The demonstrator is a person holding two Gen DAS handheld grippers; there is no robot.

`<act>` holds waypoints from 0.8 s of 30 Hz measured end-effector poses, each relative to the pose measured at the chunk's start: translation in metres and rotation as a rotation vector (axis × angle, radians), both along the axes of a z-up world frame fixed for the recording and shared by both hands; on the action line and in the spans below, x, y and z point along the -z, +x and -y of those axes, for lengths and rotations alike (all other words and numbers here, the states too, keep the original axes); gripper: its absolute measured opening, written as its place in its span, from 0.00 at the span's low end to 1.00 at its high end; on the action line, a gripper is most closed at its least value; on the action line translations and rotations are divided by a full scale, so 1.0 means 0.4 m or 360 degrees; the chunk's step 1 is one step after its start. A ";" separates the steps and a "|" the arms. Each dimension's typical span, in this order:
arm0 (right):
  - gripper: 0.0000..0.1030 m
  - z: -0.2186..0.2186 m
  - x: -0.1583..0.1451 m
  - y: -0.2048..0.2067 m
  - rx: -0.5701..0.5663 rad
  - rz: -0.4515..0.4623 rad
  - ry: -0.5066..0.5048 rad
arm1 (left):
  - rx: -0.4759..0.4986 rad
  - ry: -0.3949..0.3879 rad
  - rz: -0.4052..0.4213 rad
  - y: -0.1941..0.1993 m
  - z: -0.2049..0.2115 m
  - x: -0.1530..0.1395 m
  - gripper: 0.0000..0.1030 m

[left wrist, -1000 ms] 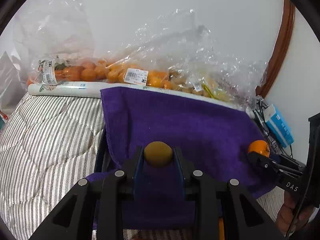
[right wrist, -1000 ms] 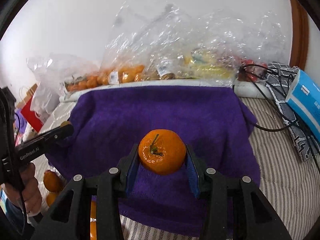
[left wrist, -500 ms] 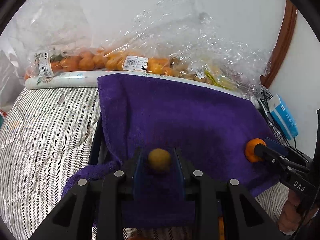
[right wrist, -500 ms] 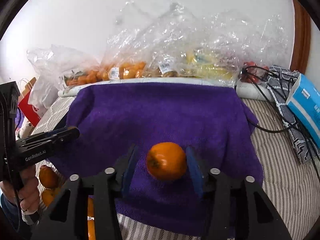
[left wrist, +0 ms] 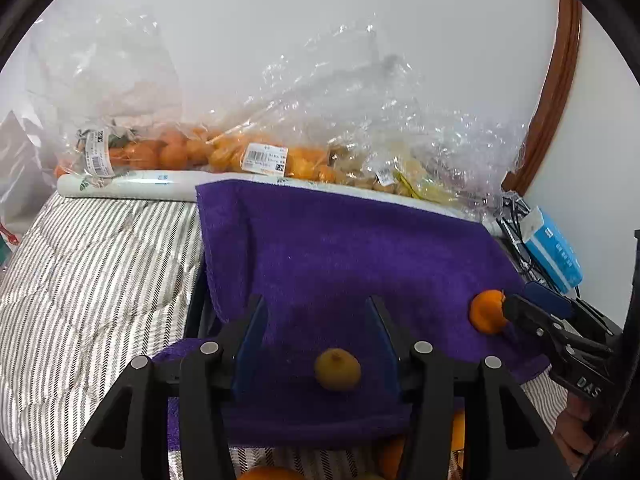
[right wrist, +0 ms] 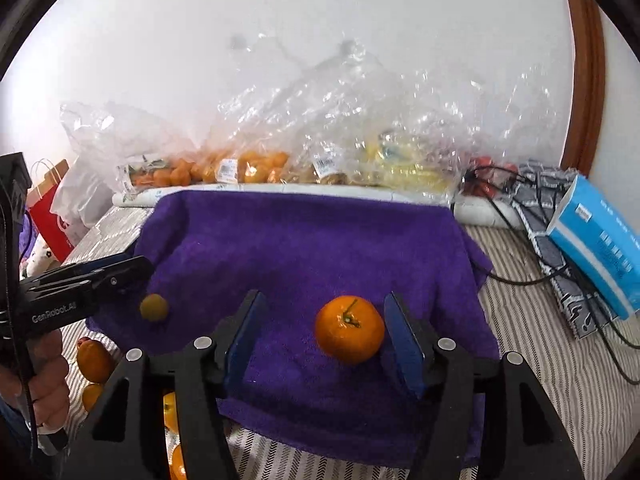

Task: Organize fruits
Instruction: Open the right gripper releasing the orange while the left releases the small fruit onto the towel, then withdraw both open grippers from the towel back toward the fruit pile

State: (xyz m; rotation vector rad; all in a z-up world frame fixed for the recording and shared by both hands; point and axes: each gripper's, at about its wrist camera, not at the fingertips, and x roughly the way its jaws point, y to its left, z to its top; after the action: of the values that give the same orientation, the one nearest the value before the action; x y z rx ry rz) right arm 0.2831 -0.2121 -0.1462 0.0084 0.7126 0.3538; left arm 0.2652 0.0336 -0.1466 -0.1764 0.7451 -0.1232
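Observation:
A purple towel [left wrist: 340, 248] lies spread over the striped bedding. In the left wrist view, a small yellow-green fruit [left wrist: 337, 369] rests on it between the jaws of my left gripper [left wrist: 313, 304]; they are opening, and neither pad touches it. An orange tangerine [right wrist: 349, 329] with a stem sits on the towel [right wrist: 300, 240] between the opening jaws of my right gripper [right wrist: 325, 296]. It is close to the right pad and far from the left one. Each view shows the other gripper: the left gripper [right wrist: 134, 266] above the small fruit [right wrist: 153, 307], the right gripper [left wrist: 520, 302] beside the tangerine [left wrist: 486, 311].
Clear plastic bags of oranges and other fruit [left wrist: 240, 152] line the wall behind a white roll [left wrist: 132, 186]. A blue box [right wrist: 596, 248] and black cables [right wrist: 520, 200] lie at the right. Loose oranges [right wrist: 94, 360] sit by the towel's near left corner. A red paper bag [right wrist: 48, 216] stands far left.
Both grippers' jaws have spread apart. The small fruit has left the left gripper's pads and the tangerine the right gripper's pads; both now lie on the towel.

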 end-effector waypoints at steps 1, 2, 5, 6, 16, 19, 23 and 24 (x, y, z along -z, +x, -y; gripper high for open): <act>0.60 -0.001 -0.006 -0.006 -0.0003 0.0024 0.0002 | -0.0004 -0.0003 0.0010 -0.003 -0.001 -0.003 0.47; 0.60 -0.002 -0.015 -0.014 -0.0003 0.0053 0.0002 | -0.0006 -0.0005 0.0017 -0.006 -0.002 -0.007 0.47; 0.60 -0.007 -0.042 -0.032 -0.0027 0.0118 0.0016 | -0.0025 -0.0020 0.0044 -0.018 -0.006 -0.024 0.47; 0.60 -0.008 -0.050 -0.034 -0.0014 0.0127 0.0014 | -0.0021 -0.0023 0.0051 -0.023 -0.007 -0.029 0.47; 0.60 0.006 -0.133 -0.104 0.0038 0.0085 0.0099 | 0.0060 0.0021 0.0051 -0.098 -0.022 -0.073 0.47; 0.60 0.006 -0.138 -0.139 0.0050 0.0066 0.0111 | 0.0075 0.0024 0.0055 -0.132 -0.038 -0.080 0.47; 0.60 0.001 -0.128 -0.180 0.0041 -0.0027 0.0122 | 0.0087 0.0034 0.0041 -0.177 -0.062 -0.082 0.47; 0.60 -0.001 -0.124 -0.191 0.0046 -0.0044 0.0119 | 0.0081 0.0033 0.0048 -0.187 -0.069 -0.082 0.47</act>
State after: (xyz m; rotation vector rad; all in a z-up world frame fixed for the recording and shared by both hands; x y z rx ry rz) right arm 0.2069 -0.2115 -0.0966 0.0944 0.7259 0.3530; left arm 0.1904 0.0610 -0.1137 -0.1353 0.7210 -0.1660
